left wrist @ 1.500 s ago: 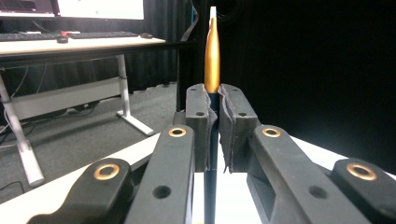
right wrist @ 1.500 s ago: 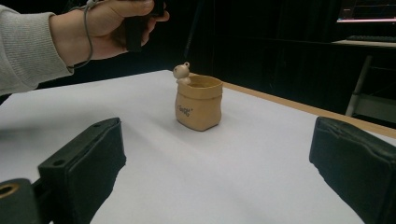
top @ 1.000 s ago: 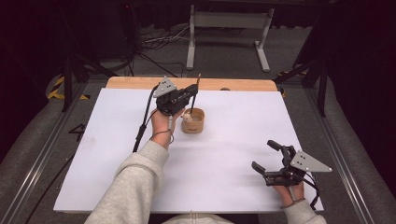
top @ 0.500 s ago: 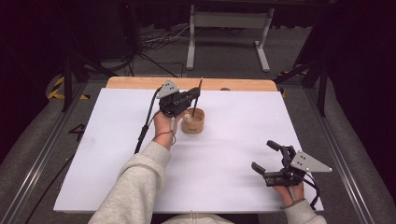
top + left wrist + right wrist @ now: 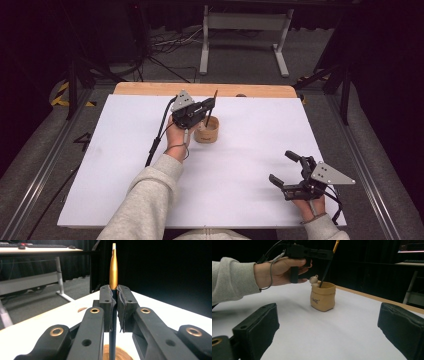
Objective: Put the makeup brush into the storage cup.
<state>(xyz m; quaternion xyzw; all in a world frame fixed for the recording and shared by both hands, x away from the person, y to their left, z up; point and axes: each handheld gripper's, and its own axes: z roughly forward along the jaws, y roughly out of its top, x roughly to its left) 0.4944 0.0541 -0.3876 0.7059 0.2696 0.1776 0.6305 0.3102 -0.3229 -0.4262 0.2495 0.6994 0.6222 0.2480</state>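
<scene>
Your left tool [image 5: 210, 103] is clamped on the pen [image 5: 113, 272], its lower end inside the sack-shaped pot [image 5: 207, 130] directly below, w/ your right tool [image 5: 282, 167] wide open, empty, well apart from that pot.

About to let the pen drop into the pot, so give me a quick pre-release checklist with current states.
1. Left claw shut on pen: ok.
2. Pen's lower end inside the pot mouth: ok.
3. Pen end resting on the pot's bottom: cannot tell.
4. Pot upright on the table: ok.
5. Right claw open and apart from the pot: ok.
</scene>
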